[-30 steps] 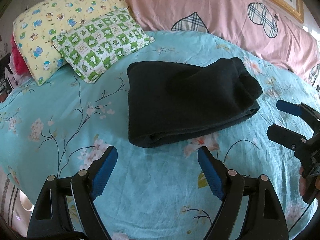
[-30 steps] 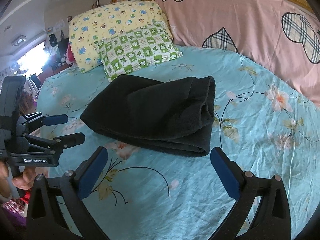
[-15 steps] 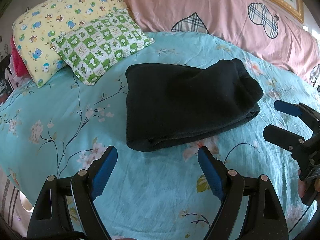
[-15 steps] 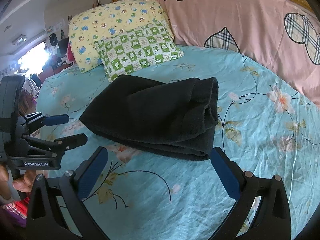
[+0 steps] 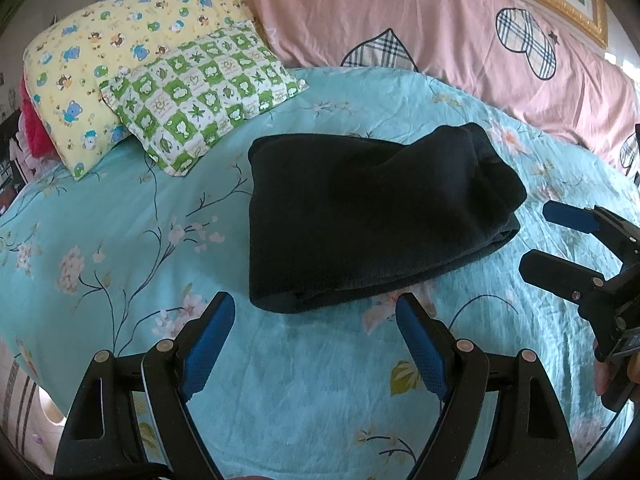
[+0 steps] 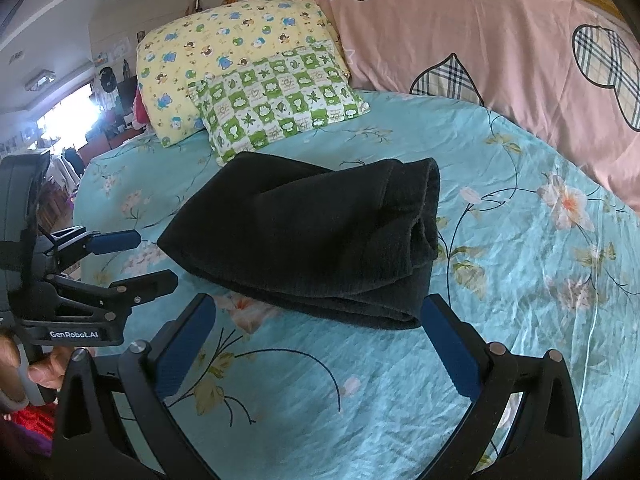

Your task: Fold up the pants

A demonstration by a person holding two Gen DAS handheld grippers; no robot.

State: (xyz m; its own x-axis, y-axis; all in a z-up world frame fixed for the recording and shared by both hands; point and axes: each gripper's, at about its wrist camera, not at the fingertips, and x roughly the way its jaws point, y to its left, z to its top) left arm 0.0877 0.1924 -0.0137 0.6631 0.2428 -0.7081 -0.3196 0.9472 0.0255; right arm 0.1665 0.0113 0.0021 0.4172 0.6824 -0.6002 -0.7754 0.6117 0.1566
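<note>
Pants (image 5: 360,216) sat folded into a thick black bundle in the middle of the bed, and nothing was gripping them. Nearest the lens in the left wrist view, the left tongs (image 5: 314,326) were spread wide, blue pads (image 5: 206,344) facing each other over bare sheet (image 5: 304,392), just short of the bundle's near edge. Nothing sat between them. Same story from the right wrist view: the right tongs (image 6: 316,330) gaped wide too, holding nothing, their right-hand pad (image 6: 450,350) just beside the bundle's near corner, though contact could not be told.

Each tool showed up in the other's camera. The right tongs came in from the right edge of the left view, apart from the pants' rounded end, tips parted. The left tongs entered from the left of the right view, tips close to the bundle's left corner, with a hand (image 6: 40,364) wrapped around the grip below.

The bundle itself lay in stacked layers, folded edges visible along its near side and a rolled, thicker end on the right.

Farther back, a green checked pillow (image 5: 200,96) leaned on a yellow cartoon-print pillow (image 5: 100,64), both well apart from the pants. Beyond them a pink quilt (image 5: 440,28) with plaid hearts ran along the far side of the bed.
</note>
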